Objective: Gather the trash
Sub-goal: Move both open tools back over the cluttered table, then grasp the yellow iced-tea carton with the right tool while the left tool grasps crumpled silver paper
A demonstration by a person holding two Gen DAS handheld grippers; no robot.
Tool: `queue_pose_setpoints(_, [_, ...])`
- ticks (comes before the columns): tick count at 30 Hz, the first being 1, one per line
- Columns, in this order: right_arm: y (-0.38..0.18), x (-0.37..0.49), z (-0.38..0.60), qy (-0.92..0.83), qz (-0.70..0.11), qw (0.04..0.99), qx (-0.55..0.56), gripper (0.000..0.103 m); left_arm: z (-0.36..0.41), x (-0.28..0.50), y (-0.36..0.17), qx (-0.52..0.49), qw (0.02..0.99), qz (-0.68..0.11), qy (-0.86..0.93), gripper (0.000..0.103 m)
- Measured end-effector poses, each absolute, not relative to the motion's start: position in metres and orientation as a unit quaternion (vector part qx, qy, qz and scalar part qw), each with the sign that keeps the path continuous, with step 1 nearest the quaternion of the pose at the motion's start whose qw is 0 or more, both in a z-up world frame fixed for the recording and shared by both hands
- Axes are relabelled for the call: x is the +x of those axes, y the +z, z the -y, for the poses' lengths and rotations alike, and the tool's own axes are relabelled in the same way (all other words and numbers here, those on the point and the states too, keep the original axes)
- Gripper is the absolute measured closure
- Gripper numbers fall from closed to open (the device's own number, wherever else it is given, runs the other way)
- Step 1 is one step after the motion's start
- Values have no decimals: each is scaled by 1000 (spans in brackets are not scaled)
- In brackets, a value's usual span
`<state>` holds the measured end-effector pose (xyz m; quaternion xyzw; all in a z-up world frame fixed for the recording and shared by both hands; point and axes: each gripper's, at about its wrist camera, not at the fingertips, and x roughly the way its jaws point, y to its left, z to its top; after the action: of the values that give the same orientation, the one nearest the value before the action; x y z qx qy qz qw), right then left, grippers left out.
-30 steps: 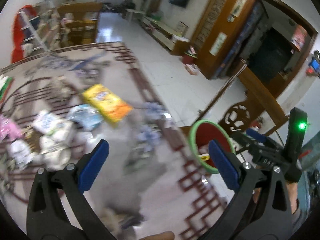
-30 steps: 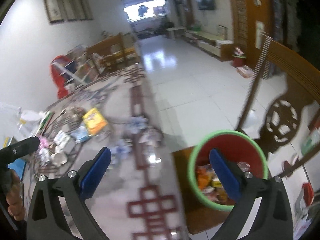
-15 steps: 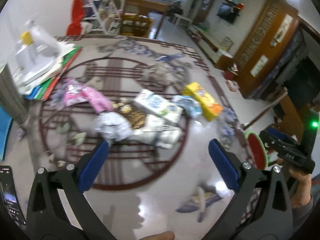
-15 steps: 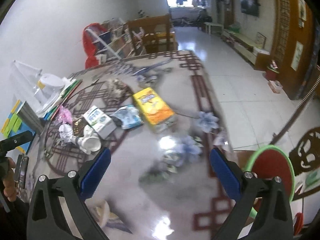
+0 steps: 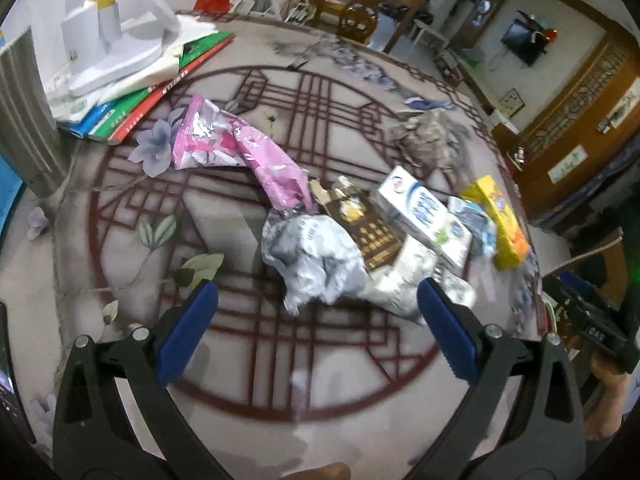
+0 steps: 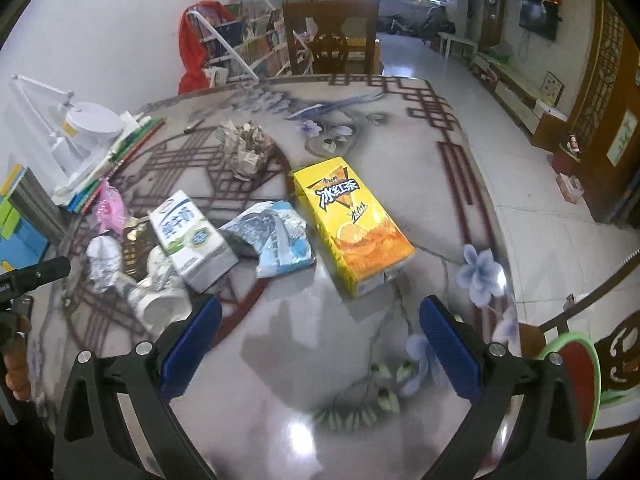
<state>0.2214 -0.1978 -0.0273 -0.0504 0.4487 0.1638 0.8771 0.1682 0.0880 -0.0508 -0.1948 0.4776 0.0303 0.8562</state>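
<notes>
Left wrist view: left gripper [image 5: 316,310] spread wide, empty, poised above patterned glossy tabletop [image 5: 240,360]. Crumpled silver-white foil wrapper [image 5: 312,260] lies just ahead between fingers, likely next pick. Pink plastic wrapper [image 5: 240,152] beyond; white-blue milk carton [image 5: 424,216] resting on brown gold-print packet [image 5: 372,232].

Right wrist view: right gripper [image 6: 318,336] also wide, holding nothing. Yellow iced-tea carton [image 6: 352,224] lies flat just ahead, crumpled blue-white bag [image 6: 276,240] beside it. Green-rimmed red bin [image 6: 576,384] off table edge at right, within reach for drops.
</notes>
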Motion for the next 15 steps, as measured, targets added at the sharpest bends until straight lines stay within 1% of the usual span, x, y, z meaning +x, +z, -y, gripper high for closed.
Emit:
queue_pose_setpoints(7, [-51, 259, 191, 156, -453, 874, -74, 8, -90, 194, -80, -186, 845, -500, 45, 6])
queue_pose_setpoints(11, [-61, 276, 192, 143, -440, 882, -91, 8, -89, 198, -89, -184, 844, -501, 47, 6])
queue_pose_setpoints(15, [-72, 294, 205, 133, -454, 878, -78, 8, -86, 200, -94, -182, 846, -499, 40, 6])
